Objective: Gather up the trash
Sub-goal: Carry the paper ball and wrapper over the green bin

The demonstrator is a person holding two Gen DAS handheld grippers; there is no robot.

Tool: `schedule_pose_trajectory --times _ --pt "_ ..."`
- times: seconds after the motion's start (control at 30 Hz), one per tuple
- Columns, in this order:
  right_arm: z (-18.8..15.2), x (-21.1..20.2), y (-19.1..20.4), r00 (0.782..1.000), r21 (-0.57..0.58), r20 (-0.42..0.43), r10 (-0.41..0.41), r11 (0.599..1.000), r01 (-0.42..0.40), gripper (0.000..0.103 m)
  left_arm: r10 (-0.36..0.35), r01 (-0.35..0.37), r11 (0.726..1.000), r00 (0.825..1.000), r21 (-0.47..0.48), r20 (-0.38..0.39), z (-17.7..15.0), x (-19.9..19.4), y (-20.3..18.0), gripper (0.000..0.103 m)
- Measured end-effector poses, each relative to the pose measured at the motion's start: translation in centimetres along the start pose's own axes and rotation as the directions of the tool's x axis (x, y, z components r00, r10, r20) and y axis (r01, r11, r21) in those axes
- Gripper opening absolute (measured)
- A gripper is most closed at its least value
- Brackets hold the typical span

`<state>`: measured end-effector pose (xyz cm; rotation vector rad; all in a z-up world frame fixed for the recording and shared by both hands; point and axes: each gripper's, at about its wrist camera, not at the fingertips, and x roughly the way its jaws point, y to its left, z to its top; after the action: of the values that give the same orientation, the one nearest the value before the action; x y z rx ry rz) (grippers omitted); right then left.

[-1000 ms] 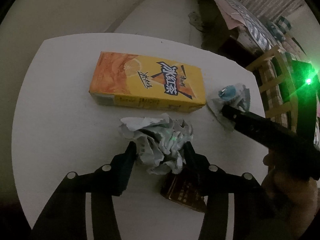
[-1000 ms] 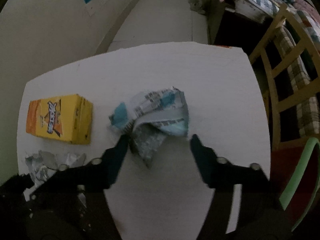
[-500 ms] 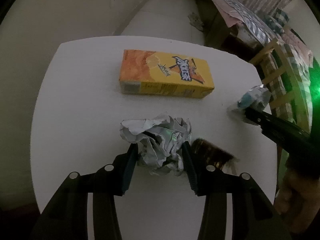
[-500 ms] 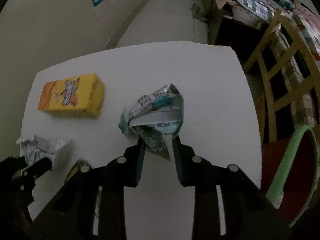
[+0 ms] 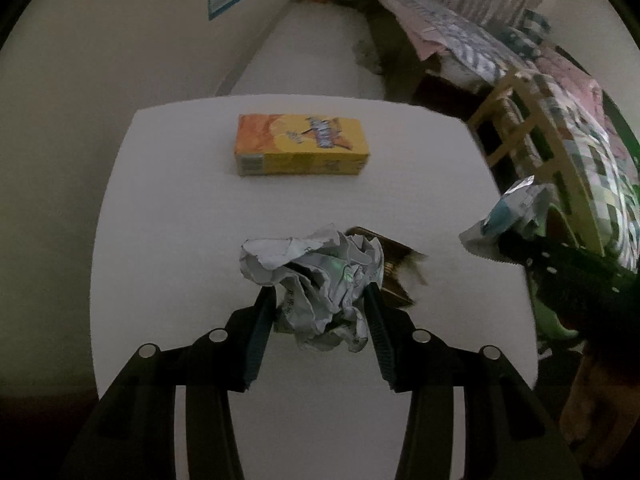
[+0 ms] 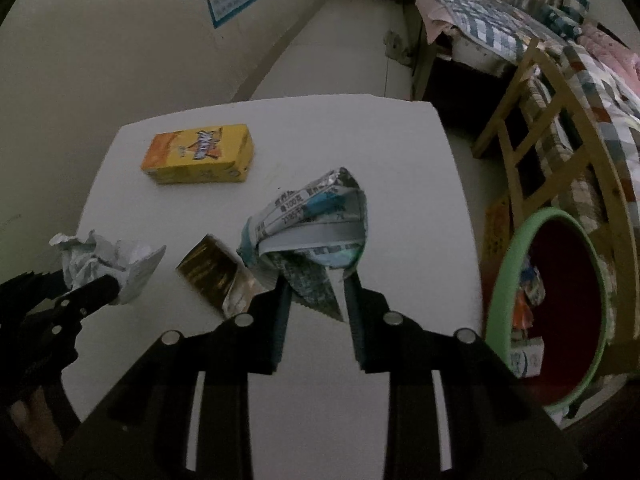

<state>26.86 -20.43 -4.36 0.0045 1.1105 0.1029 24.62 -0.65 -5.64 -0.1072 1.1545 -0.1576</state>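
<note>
Left gripper [image 5: 320,300]: my fingers pinch the crumpled paper [image 5: 316,276], lower centre, above the tabletop [image 5: 168,240].
Right gripper [image 6: 316,292]: fingers clamp the silver-blue wrapper [image 6: 312,224]; print unreadable.
Yellow box [image 5: 300,146]: upper centre; lettering too blurred.

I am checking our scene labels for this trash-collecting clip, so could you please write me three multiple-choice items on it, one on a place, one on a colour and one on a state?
1. Where is the bin with the green rim?
A. on the table
B. on the floor off the table's right edge, by the wooden chair
C. on the bed

2. What is the main colour of the drink carton on the table?
A. yellow and orange
B. blue
C. white

3. What is the left gripper doing?
A. open over bare table
B. shut on a crumpled paper ball
C. shut on the carton

Answers:
1 B: the bin sits below the table beside the chair.
2 A: the carton is yellow and orange.
3 B: the left gripper clamps the crumpled paper ball.
</note>
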Motion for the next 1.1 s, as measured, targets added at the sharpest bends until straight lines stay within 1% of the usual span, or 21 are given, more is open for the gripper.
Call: schedule_pose_trajectory --times 0.2,0.4,0.63,0.87,1.1 --pt "-2.7 -3.9 -0.8 0.999 0.015 0.044 -0.001 1.0 0.001 0.026 -0.018 0.016 0.999 0.998 0.036 0.053 -1.5 -3.5 -2.4 0.043" --pt "-4.7 -6.3 -2.7 0.998 0.029 0.062 -0.022 0.999 0.02 0.026 -0.044 0.039 0.996 0.997 0.082 0.066 -2.4 -5.1 -5.0 0.043" --pt "-5.7 -8.2 -5.3 0.995 0.064 0.088 -0.046 0.997 0.04 0.026 -0.074 0.064 0.988 0.995 0.141 0.068 -2.4 -5.4 -8.5 0.043" --pt "-6.1 -8.9 -7.8 0.994 0.098 0.096 -0.06 0.994 0.051 0.026 -0.096 0.084 0.977 0.994 0.197 0.049 -2.2 -5.1 -11.9 0.043" --pt "-6.2 -9.5 -11.1 0.991 0.144 0.107 -0.078 0.988 0.062 0.026 -0.114 0.101 0.959 0.993 0.264 0.033 -1.5 -4.7 -15.8 0.043"
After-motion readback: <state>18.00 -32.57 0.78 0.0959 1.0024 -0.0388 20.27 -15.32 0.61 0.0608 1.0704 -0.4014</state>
